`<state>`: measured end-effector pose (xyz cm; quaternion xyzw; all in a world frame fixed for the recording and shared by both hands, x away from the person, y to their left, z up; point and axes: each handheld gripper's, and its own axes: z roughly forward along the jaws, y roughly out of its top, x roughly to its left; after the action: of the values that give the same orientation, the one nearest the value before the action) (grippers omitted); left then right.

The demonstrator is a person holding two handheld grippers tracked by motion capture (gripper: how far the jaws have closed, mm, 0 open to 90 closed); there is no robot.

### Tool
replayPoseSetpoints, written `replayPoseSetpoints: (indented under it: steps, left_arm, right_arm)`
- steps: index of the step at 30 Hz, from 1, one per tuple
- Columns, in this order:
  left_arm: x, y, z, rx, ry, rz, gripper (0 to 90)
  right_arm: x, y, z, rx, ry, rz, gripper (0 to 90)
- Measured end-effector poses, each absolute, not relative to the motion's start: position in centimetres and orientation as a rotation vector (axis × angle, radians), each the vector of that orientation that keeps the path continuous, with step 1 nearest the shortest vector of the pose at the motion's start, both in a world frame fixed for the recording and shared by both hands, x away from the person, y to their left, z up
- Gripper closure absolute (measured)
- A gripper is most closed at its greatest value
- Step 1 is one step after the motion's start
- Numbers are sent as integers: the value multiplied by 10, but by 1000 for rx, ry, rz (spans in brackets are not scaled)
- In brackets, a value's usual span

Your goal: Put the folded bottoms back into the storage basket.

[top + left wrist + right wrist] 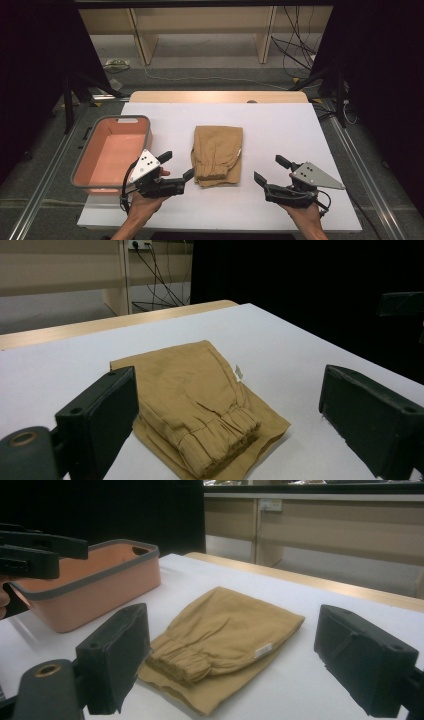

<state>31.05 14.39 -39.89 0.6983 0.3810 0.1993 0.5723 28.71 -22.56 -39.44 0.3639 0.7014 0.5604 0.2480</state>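
Note:
A folded tan garment (217, 155) with an elastic waistband lies flat in the middle of the white table (280, 125). My left gripper (176, 165) is open just left of the garment's near corner, jaws wide, holding nothing. My right gripper (272, 169) is open a short way right of the garment, also holding nothing. In the left gripper view the tan garment (200, 405) lies between and beyond my two jaws, the left gripper (240, 415) wide apart. In the right gripper view the tan garment (225, 635) sits ahead of the right gripper (250, 665), with a small white label on it.
A salmon-pink bin (112, 152) with a grey rim stands at the table's left edge, beside my left hand; the pink bin (90, 582) has nothing in it. Wooden shelving and cables (295, 45) lie on the floor beyond the table's far edge.

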Motion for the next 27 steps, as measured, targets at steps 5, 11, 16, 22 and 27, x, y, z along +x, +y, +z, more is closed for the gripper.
replayPoseSetpoints:
  steps: [5, 11, 16, 22, 27]
  left_arm:
    - [312, 144, -399, 1637, 909, 457, 88]
    - [313, 144, -400, 1645, 915, 458, 88]
    - [314, 142, -401, 1654, 923, 454, 88]
    - [318, 141, -402, 1675, 954, 440, 90]
    - [326, 138, -408, 1710, 1049, 387, 96]
  right_arm:
    - [288, -226, -395, 992, 1911, 1522, 155]
    - [290, -227, -396, 997, 1917, 1514, 156]
    - [291, -227, -395, 996, 1915, 1513, 158]
    - [293, -227, -395, 996, 1919, 1500, 159]
    - [300, -228, -396, 1000, 1929, 1478, 161]
